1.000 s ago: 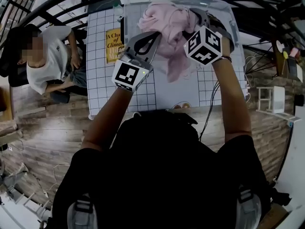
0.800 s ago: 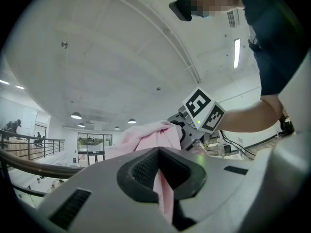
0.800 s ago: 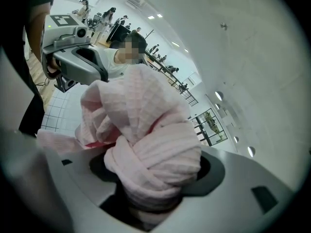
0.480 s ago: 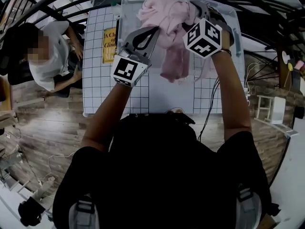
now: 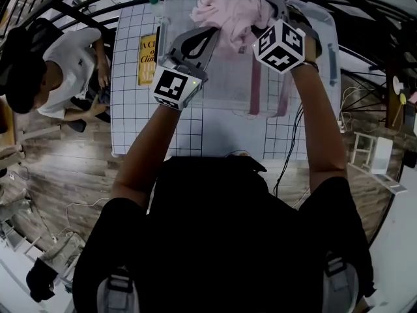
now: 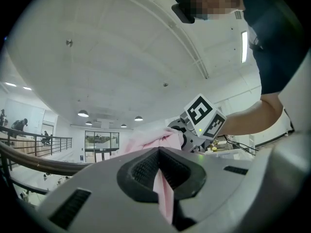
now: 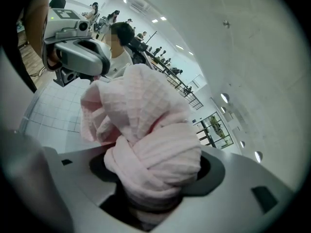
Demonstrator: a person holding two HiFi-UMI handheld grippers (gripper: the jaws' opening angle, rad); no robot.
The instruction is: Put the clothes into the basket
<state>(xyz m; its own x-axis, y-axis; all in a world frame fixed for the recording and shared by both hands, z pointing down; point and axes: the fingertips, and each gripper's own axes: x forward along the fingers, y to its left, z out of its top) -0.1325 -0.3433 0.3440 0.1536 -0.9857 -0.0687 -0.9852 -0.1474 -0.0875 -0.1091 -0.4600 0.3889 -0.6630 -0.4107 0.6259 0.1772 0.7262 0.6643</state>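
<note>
A pink waffle-knit garment [image 5: 228, 12] hangs bunched between both grippers above the clear plastic basket [image 5: 326, 51]. Its loose end hangs down inside the basket, showing through the wall. My left gripper [image 5: 212, 34] is shut on a thin fold of the pink cloth [image 6: 164, 193] at the garment's left side. On the right side, my right gripper [image 5: 266, 15] is shut on a thick twisted wad of the garment [image 7: 155, 159], so its jaws stand wide apart. The left gripper [image 7: 80, 52] shows beyond the wad in the right gripper view.
The basket stands at the far side of a white grid mat [image 5: 130, 116] on the table. A yellow book [image 5: 146, 60] lies left of the basket. A person [image 5: 58, 70] sits at the table's left end. A black cable [image 5: 290, 149] runs off the near edge.
Both grippers have carried the pink garment away from me, over the basket. Its hanging end, formerly over the mat in front, now hangs inside the basket.
</note>
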